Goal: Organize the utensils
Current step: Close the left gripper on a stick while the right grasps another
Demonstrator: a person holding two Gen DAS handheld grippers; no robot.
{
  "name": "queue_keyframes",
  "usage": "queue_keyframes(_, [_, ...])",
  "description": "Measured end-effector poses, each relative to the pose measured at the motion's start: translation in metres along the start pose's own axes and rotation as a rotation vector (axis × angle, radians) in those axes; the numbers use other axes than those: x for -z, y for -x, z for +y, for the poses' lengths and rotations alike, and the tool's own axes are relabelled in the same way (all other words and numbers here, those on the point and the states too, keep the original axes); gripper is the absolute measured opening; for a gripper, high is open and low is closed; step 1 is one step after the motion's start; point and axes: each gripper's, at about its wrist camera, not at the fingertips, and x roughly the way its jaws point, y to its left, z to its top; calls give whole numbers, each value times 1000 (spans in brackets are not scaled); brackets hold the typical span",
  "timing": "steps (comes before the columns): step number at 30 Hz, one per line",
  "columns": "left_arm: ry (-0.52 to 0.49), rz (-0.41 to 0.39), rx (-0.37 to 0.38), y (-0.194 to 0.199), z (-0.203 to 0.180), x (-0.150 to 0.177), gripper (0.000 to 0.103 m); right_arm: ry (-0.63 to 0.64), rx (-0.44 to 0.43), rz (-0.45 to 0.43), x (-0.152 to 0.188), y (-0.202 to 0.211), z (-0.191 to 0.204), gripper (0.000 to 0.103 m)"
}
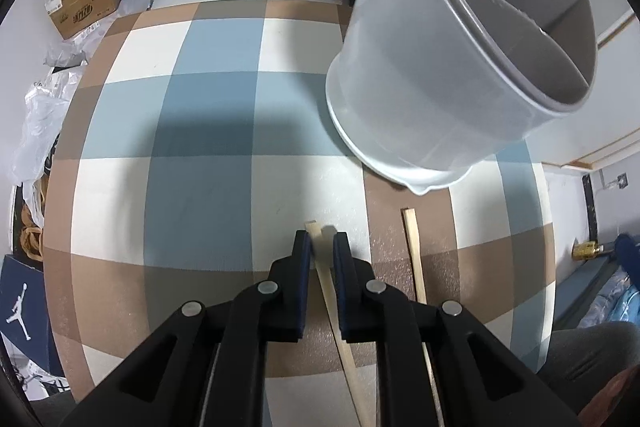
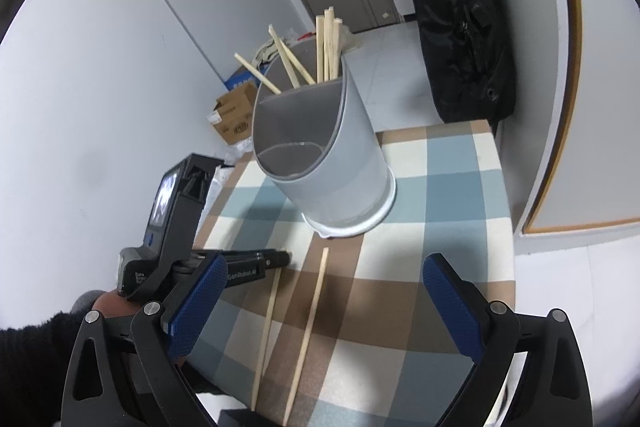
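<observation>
A: Left gripper (image 1: 321, 247)?
B: Clamped on a wooden chopstick (image 1: 326, 283) near its blunt top end, pointing steeply down at the checked tablecloth (image 1: 200, 131). Grabbing near the end probably lets the tip drop into the holder first.

A: Other chopstick?
B: Second chopstick (image 2: 308, 331) lies flat on the cloth, just beside the held one, roughly parallel, untouched.

A: Right gripper (image 2: 320, 311)?
B: Jaws wide, nothing between the pads, hovering over the table edge above both sticks. Looks staged for the second one.

A: Target?
B: Grey divided utensil holder (image 2: 344, 163) upright on the cloth, past the sticks. Back compartment already has several chopsticks (image 2: 326, 47) leaning; front compartment looks empty.

A: Progress?
B: Mostly done, I'd say; two sticks left.
</observation>
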Motion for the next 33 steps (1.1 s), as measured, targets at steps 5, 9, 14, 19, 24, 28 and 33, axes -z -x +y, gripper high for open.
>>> queue_keyframes(5, [6,-44,14,10,7,14,2,23,49,100,5,-28,4,99])
queue_keyframes(9, [20,-88,40,35,5,34,2,40,60,209,10,-60,8,88])
queue_keyframes(14, [61,-179,106,66,20,39,2,100,95,290,10,-99,22,58])
queue_keyframes(19, [79,-252,144,85,28,47,2,108,147,324,5,-130,31,37])
queue_keyframes(24, [89,-276,155,77,36,35,2,106,220,313,4,-145,35,21])
queue_keyframes(28, [72,-300,149,81,43,31,2,149,281,294,8,-150,44,13])
queue_keyframes(33, [54,-351,156,92,48,29,2,177,274,289,11,-149,51,5])
